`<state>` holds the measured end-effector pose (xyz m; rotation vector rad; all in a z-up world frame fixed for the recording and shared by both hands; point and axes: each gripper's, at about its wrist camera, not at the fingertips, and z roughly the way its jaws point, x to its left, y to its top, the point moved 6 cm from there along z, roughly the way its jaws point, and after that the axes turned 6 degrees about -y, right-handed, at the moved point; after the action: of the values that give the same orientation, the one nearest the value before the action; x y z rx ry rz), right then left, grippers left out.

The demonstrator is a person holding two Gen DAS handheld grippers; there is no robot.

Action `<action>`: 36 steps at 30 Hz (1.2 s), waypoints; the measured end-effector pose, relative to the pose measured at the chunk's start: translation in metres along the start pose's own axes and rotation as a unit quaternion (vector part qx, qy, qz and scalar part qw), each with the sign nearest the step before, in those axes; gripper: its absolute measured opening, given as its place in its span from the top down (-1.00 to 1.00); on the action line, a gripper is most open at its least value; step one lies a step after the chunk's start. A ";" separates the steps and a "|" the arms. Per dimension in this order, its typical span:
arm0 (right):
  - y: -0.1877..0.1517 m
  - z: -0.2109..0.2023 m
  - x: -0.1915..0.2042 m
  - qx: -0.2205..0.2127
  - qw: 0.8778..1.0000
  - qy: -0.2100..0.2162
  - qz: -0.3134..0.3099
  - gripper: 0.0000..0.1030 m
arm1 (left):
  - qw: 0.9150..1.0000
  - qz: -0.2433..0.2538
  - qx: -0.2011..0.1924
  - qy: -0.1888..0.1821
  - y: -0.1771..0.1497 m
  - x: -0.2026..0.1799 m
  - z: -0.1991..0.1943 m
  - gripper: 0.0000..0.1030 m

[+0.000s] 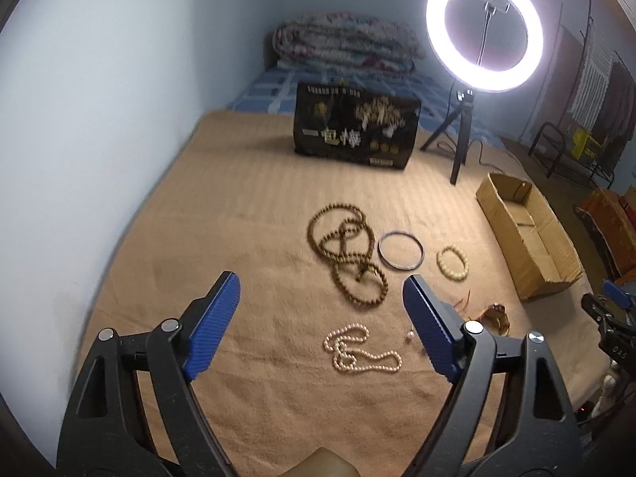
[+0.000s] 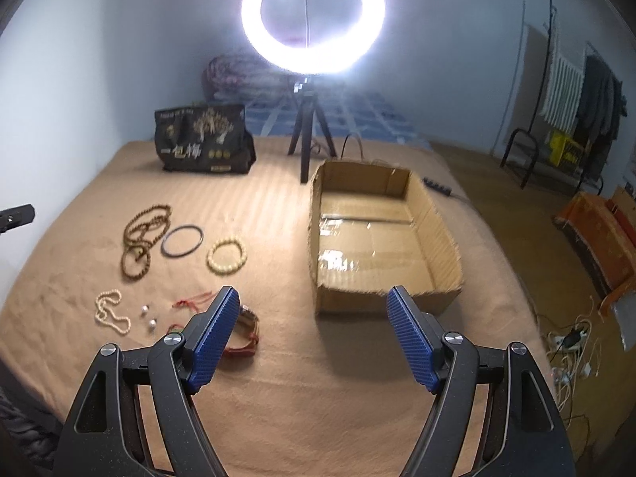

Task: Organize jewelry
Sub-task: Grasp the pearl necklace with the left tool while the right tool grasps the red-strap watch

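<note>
The left gripper (image 1: pixel 321 310) stood wide apart with nothing between its blue pads, hanging over the tan blanket (image 1: pixel 246 206). The right gripper (image 2: pixel 313 318) was wide too and held nothing.

The jewelry lay spread out on the blanket, all of it outside the cardboard box (image 2: pixel 441 238), which stood open and looked empty, to the right of the pieces.

Nearest the left gripper was the pearl necklace (image 1: pixel 359 351), a thin white string lying in loose loops. It looked light and floppy, so it would likely sag and swing when lifted. A good place to pinch it seemed to be where 2 or 3 loops bunched together, so that more beads sat between the pads.

Farther off lay the long brown bead strand (image 1: pixel 346 250), coiled in several rings. It looked heavier, and it might trail if picked up by only 1 loop.

The dark bangle (image 1: pixel 401 250) looked hard and smooth, so it could slip; squeezing across its thin rim seemed best. The cream bead bracelet (image 1: pixel 452 263) looked small and round, and easy to pinch on 1 side.

2 tiny silver beads (image 2: pixel 148 316) could roll away. The red cord bracelet (image 2: pixel 246 338) sat just beside the right gripper's left pad and looked soft.
</note>
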<state>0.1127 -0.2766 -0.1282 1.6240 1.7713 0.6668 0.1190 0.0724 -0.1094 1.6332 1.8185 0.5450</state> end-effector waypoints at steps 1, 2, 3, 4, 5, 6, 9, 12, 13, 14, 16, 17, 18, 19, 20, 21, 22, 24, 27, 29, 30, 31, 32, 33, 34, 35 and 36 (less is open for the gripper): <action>-0.003 0.004 0.001 0.009 1.000 0.006 0.001 -0.49 | 1.000 0.002 0.008 -0.003 -0.002 0.000 0.004 -0.62; -0.004 0.007 0.002 0.014 1.000 0.011 0.001 -0.49 | 1.000 0.005 0.015 -0.007 -0.005 -0.001 0.008 -0.53; -0.007 0.012 0.004 0.021 1.000 0.016 0.000 -0.49 | 1.000 0.010 0.024 -0.008 -0.008 -0.002 0.013 -0.51; -0.010 0.016 0.007 0.030 0.999 0.019 -0.005 -0.49 | 0.999 0.013 0.031 -0.009 -0.011 -0.003 0.017 -0.50; -0.012 0.019 0.008 0.038 0.999 0.021 -0.009 -0.49 | 0.999 0.016 0.041 -0.013 -0.015 -0.004 0.022 -0.49; -0.015 0.023 0.011 0.045 0.999 0.025 -0.014 -0.49 | 0.998 0.015 0.049 -0.018 -0.018 -0.004 0.026 -0.49; -0.021 0.035 0.021 0.068 0.996 0.044 -0.028 -0.49 | 0.997 0.013 0.069 -0.034 -0.028 -0.006 0.034 -0.49; -0.025 0.044 0.031 0.078 0.994 0.075 -0.035 -0.49 | 0.995 0.014 0.089 -0.046 -0.038 -0.008 0.043 -0.45; -0.027 0.048 0.036 0.080 0.993 0.079 -0.043 -0.49 | 0.994 0.015 0.095 -0.048 -0.041 -0.009 0.045 -0.37; -0.027 0.050 0.037 0.083 0.992 0.080 -0.047 -0.49 | 0.993 0.016 0.106 -0.049 -0.046 -0.009 0.050 -0.33; -0.031 0.058 0.042 0.094 0.991 0.082 -0.056 -0.49 | 0.992 0.017 0.118 -0.047 -0.053 -0.009 0.058 -0.32; -0.033 0.061 0.043 0.100 0.990 0.085 -0.056 -0.49 | 0.991 0.014 0.127 -0.048 -0.057 -0.008 0.063 -0.31; -0.034 0.065 0.044 0.107 0.989 0.088 -0.054 -0.49 | 0.990 0.011 0.134 -0.053 -0.060 -0.008 0.067 -0.31; -0.035 0.068 0.046 0.114 0.988 0.094 -0.052 -0.49 | 0.989 0.010 0.139 -0.055 -0.062 -0.008 0.071 -0.31; -0.036 0.069 0.047 0.118 0.987 0.101 -0.050 -0.49 | 0.987 0.011 0.146 -0.058 -0.067 -0.009 0.075 -0.31; -0.037 0.071 0.050 0.123 0.985 0.108 -0.050 -0.49 | 0.986 0.013 0.152 -0.058 -0.070 -0.009 0.079 -0.30; -0.038 0.072 0.052 0.124 0.985 0.109 -0.054 -0.49 | 0.985 0.015 0.159 -0.057 -0.074 -0.009 0.083 -0.28; -0.040 0.075 0.056 0.125 0.985 0.106 -0.062 -0.49 | 0.984 0.015 0.171 -0.053 -0.080 -0.008 0.091 -0.21; -0.042 0.079 0.059 0.130 0.984 0.107 -0.064 -0.49 | 0.981 0.010 0.185 -0.053 -0.086 -0.009 0.102 -0.17; -0.042 0.080 0.060 0.132 0.983 0.110 -0.065 -0.49 | 0.981 0.012 0.189 -0.052 -0.088 -0.011 0.108 -0.17; -0.043 0.081 0.062 0.132 0.983 0.111 -0.067 -0.49 | 0.980 0.016 0.190 -0.049 -0.089 -0.013 0.111 -0.17; -0.042 0.082 0.063 0.132 0.983 0.112 -0.069 -0.49 | 0.980 0.020 0.190 -0.047 -0.089 -0.013 0.113 -0.17; -0.042 0.083 0.064 0.132 0.982 0.113 -0.071 -0.49 | 0.980 0.021 0.191 -0.043 -0.090 -0.014 0.116 -0.17; -0.042 0.084 0.064 0.133 0.982 0.111 -0.071 -0.49 | 0.980 0.020 0.192 -0.040 -0.089 -0.013 0.120 -0.17; -0.042 0.086 0.063 0.134 0.983 0.108 -0.069 -0.49 | 0.980 0.019 0.193 -0.039 -0.089 -0.013 0.122 -0.15; -0.042 0.087 0.062 0.135 0.983 0.106 -0.066 -0.49 | 0.980 0.018 0.194 -0.036 -0.089 -0.012 0.124 -0.09; -0.042 0.089 0.061 0.137 0.983 0.104 -0.062 -0.49 | 0.980 0.019 0.194 -0.033 -0.089 -0.012 0.127 -0.07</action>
<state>0.1485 -0.2255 -0.2254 1.6507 2.1771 0.5718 0.1422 0.0344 -0.2578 1.9165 1.9330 0.1520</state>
